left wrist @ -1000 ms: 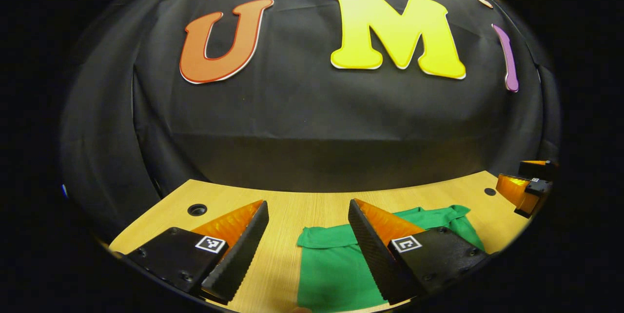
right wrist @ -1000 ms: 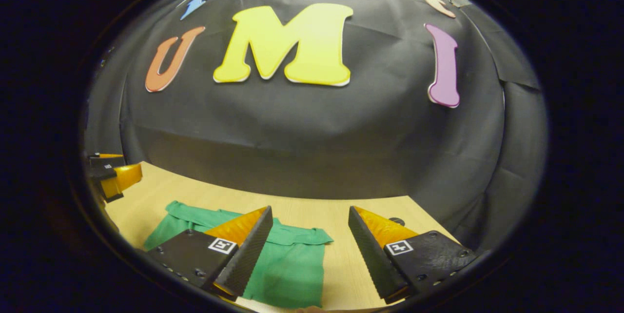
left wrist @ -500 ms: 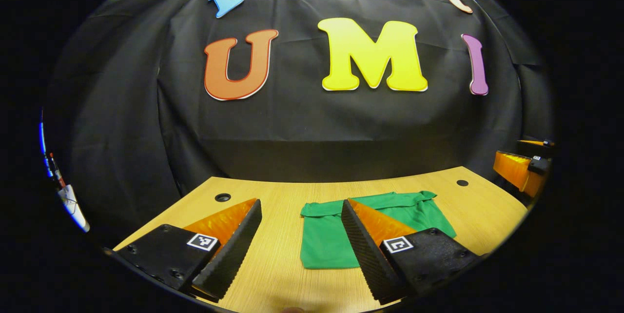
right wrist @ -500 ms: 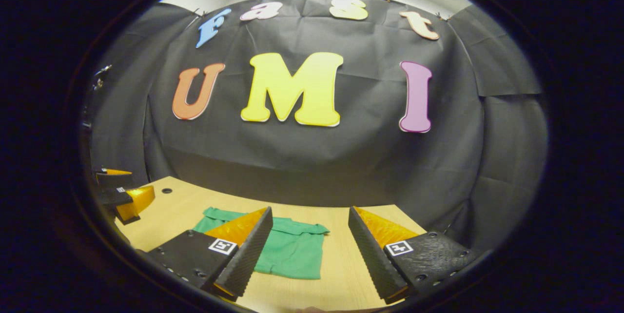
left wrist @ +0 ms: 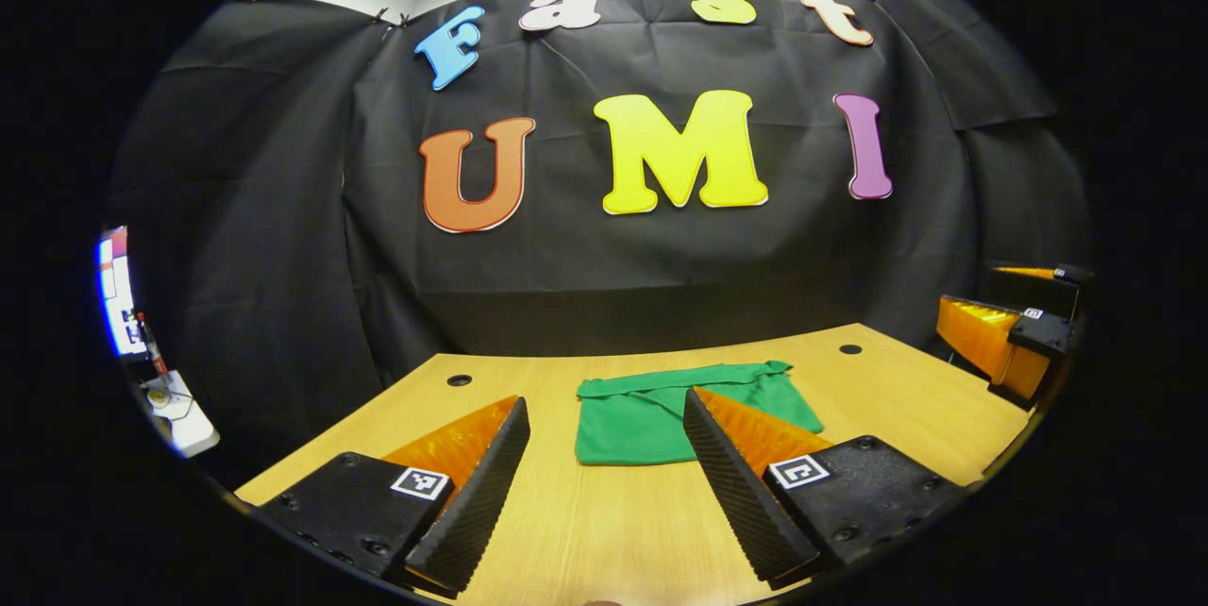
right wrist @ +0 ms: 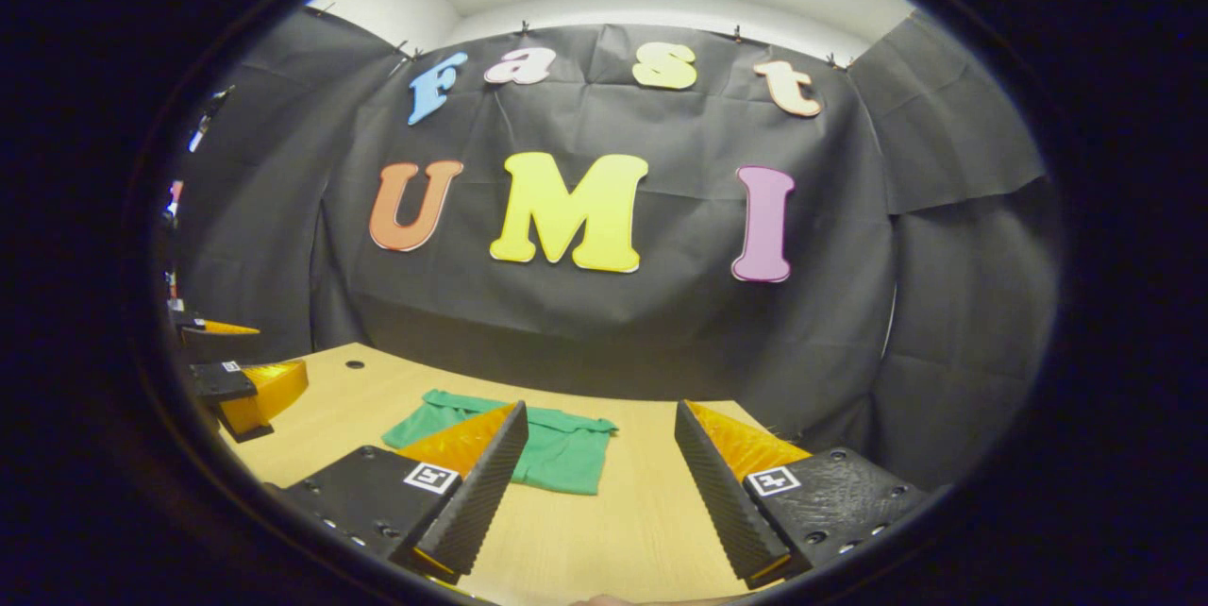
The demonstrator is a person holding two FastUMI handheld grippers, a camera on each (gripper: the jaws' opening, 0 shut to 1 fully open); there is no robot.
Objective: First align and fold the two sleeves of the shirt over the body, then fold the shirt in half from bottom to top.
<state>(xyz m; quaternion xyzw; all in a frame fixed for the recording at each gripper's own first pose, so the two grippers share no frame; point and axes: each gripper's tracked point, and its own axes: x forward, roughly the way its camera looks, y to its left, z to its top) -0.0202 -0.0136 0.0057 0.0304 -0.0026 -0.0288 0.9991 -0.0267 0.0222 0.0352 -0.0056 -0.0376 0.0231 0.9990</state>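
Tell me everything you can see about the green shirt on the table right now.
The green shirt is soft plain cloth, folded into a compact, roughly rectangular bundle that lies flat on the wooden table. No sleeve sticks out; a rolled, slightly rumpled edge runs along its far side, towards the black wall. The near edge is straight. Both the left gripper and the right gripper are open and clear of it, so just the table touches it.

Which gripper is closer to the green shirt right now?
Neither clearly. Left gripper and right gripper both hang open, pulled back from the folded shirt, one at each side.
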